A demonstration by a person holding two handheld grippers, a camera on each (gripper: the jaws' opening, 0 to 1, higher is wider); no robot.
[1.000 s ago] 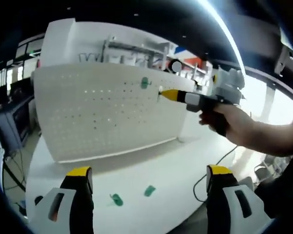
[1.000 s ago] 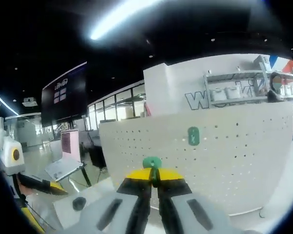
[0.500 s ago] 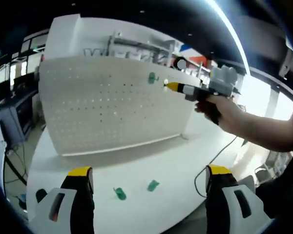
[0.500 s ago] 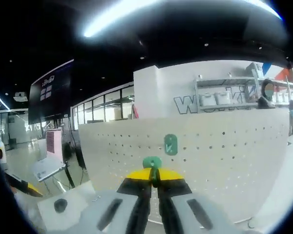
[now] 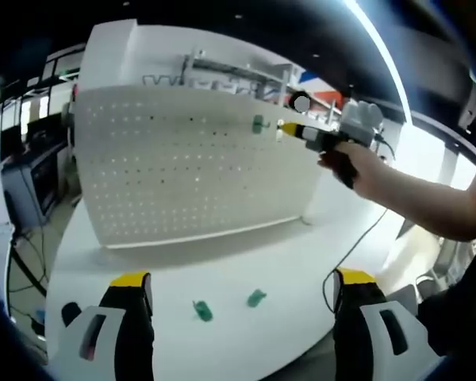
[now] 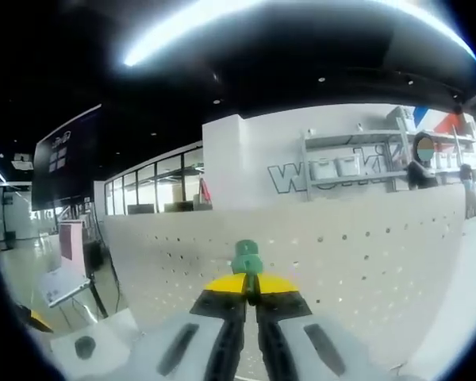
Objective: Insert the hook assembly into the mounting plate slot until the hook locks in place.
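Left gripper view, left to right: left gripper [image 5: 242, 298] hangs low over the white table [image 5: 317, 254], jaws spread wide, yellow tips far apart, nothing between them. A dark round knob-like item [image 5: 70, 314] sits at the table's left edge, too small to identify. Two loose green hooks lie on the table between the jaws, one [image 5: 202, 311] to the left and one [image 5: 256, 298] just to its right, near each other, not touching. Behind them the white pegboard [image 5: 174, 171] stands upright on the table. A green hook [image 5: 259, 124] is already mounted near its top edge, right of centre. Just beside that, the right gripper [image 5: 285, 130] is held up to the board by a hand [image 5: 357, 167], yellow tips at the board face; I cannot tell from here whether they touch it. A cable [image 5: 357, 258] trails across the table on the right. Right gripper view: pegboard [image 6: 365, 262] spans the frame close in front, shelving and wall lettering behind it. The right gripper [image 6: 249, 287] has jaws pinched nearly together on a green hook [image 6: 246, 258], which sticks up out of the yellow tips, right at the board's upper rows of holes. Whether the hook is seated in a hole or only just in front of the board is not resolvable.
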